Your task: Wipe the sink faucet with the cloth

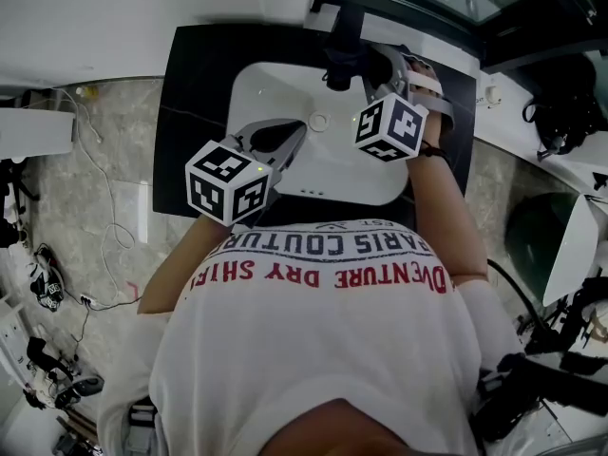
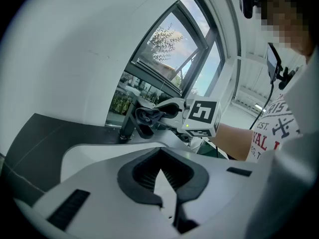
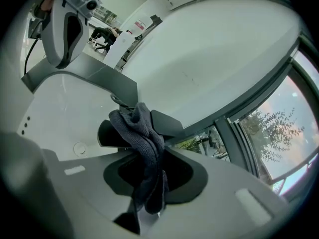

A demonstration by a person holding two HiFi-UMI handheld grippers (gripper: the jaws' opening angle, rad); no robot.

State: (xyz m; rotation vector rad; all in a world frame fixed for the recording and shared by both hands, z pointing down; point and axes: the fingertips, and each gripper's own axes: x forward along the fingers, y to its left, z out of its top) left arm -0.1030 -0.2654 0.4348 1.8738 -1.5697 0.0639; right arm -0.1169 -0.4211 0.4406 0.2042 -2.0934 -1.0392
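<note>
The right hand-held gripper [image 3: 149,153] gripped a dark grey cloth [image 3: 142,133], which lay against the black faucet [image 3: 167,123] at the back edge of the white sink [image 1: 271,93]. The left hand-held gripper [image 2: 162,178], its jaws drawn together on nothing, hovered over the sink's front left part.

Left gripper [image 2: 160,158] closed, empty; right gripper [image 3: 154,156] extended, clamping cloth [image 3: 137,126].

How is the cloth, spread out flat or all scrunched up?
Scrunched up. The dark cloth hangs bunched in a lump, pinched between the right gripper's jaws, against the black faucet.
</note>
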